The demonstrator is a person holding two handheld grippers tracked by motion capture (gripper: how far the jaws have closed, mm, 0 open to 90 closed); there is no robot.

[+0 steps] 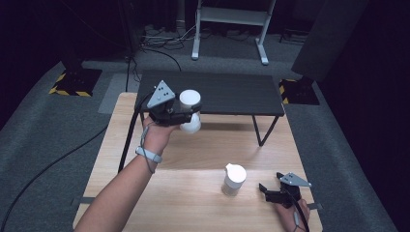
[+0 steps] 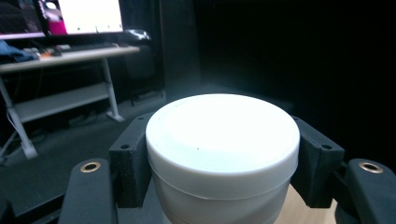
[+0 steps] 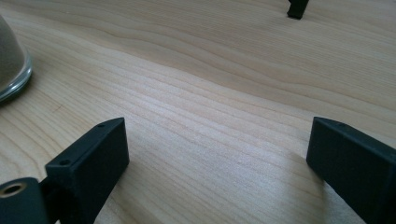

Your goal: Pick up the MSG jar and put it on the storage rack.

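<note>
Landmark: wooden table (image 1: 193,154). Left gripper (image 1: 186,116) raised above its far left part, jaws clamped on either side of a white lidded container (image 1: 190,110), lifted clear of the wood. Near the front edge, right of centre: clear jar with white lid (image 1: 234,179), upright on the surface. Just right of that jar, at the front right corner: right gripper (image 1: 265,189), resting low on the wood, jaws spread wide with nothing between them

A dark-curtained lab: hazard-taped stand bases (image 1: 71,90), floor cables (image 1: 164,41), a monitor desk (image 2: 70,53)
</note>
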